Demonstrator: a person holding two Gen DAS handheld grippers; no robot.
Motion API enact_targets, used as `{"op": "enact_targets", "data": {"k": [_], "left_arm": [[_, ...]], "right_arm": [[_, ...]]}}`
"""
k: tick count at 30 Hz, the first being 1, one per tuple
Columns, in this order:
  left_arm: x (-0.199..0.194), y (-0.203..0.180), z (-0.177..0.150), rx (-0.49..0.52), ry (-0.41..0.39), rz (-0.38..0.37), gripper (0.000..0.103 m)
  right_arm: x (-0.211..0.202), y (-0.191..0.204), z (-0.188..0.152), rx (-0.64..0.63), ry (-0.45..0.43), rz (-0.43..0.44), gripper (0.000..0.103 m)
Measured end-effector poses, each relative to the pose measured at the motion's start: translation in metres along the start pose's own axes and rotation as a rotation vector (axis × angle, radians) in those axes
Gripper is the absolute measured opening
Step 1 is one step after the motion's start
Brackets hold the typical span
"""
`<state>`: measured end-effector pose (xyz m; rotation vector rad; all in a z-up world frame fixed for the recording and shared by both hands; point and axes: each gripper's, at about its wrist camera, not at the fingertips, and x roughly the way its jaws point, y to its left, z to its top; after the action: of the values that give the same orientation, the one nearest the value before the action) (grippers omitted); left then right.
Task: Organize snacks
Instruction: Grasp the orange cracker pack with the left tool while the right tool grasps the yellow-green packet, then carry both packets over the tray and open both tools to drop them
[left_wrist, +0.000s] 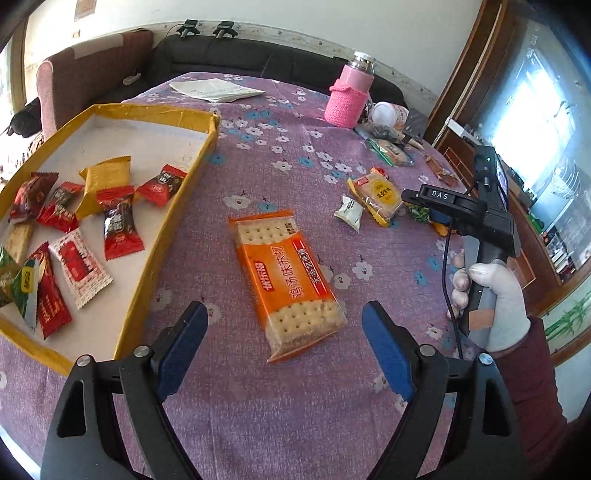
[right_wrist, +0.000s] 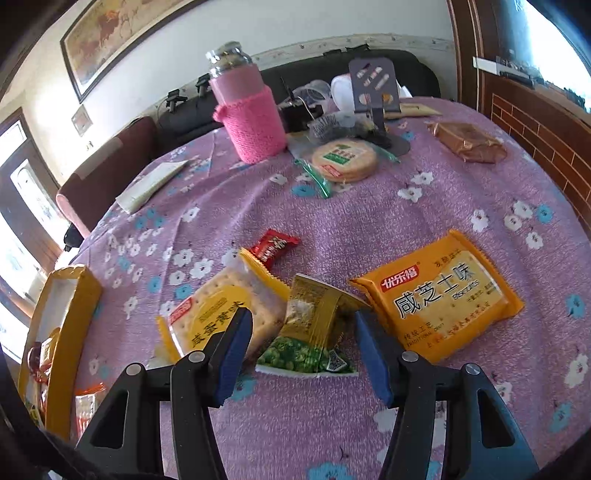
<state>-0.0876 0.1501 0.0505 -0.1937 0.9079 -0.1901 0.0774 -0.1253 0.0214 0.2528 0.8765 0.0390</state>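
**Snacks waiting on the purple cloth**

The left gripper (left_wrist: 284, 328) is hanging over the table with its blue fingers wide apart, holding nothing. An orange cracker pack (left_wrist: 286, 280) is lying flat on the flowery tablecloth (left_wrist: 258, 406), its near end sitting between the fingers. Just beside it, the yellow tray (left_wrist: 155, 273) is holding lots of small red candies (left_wrist: 120, 225).

The right gripper (right_wrist: 303, 347) is also spread open and gripping nothing. A green pea packet (right_wrist: 314, 332) is resting between its fingers. A yellow cheese cracker pack (right_wrist: 439, 299) is lying beside it. A pink bottle (right_wrist: 249, 114) is standing farther back.
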Motion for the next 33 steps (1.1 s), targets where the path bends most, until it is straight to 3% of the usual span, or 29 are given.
{"op": "enact_targets", "data": {"k": [3,11,12,14,15,21,25,33], "left_arm": [[0.013,-0.007,0.007,0.036,0.003,0.036,0.086],[0.07,-0.02,0.02,0.097,0.105,0.129,0.086],[0.072,-0.026,0.02,0.131,0.084,0.155,0.085],[0.073,-0.032,0.018,0.177,0.058,0.18,0.071],[0.071,-0.032,0.018,0.179,0.046,0.15,0.054],[0.051,-0.023,0.018,0.121,0.02,0.083,0.054],[0.021,-0.01,0.021,0.067,-0.027,0.043,0.054],[-0.072,0.065,0.045,-0.049,-0.157,0.034,0.054]], "right_arm": [[0.005,-0.017,0.0,0.034,0.0,0.05,0.038],[-0.006,-0.016,-0.002,0.035,-0.007,0.101,0.036],[-0.009,-0.016,-0.003,0.036,-0.013,0.115,0.036],[-0.017,-0.014,-0.003,0.036,-0.023,0.141,0.036],[-0.02,-0.013,-0.003,0.039,-0.026,0.163,0.036],[-0.03,-0.006,-0.005,0.052,-0.036,0.289,0.036],[-0.029,0.003,-0.008,0.029,-0.031,0.315,0.036],[-0.038,0.034,-0.018,-0.033,-0.009,0.346,0.035]]}}
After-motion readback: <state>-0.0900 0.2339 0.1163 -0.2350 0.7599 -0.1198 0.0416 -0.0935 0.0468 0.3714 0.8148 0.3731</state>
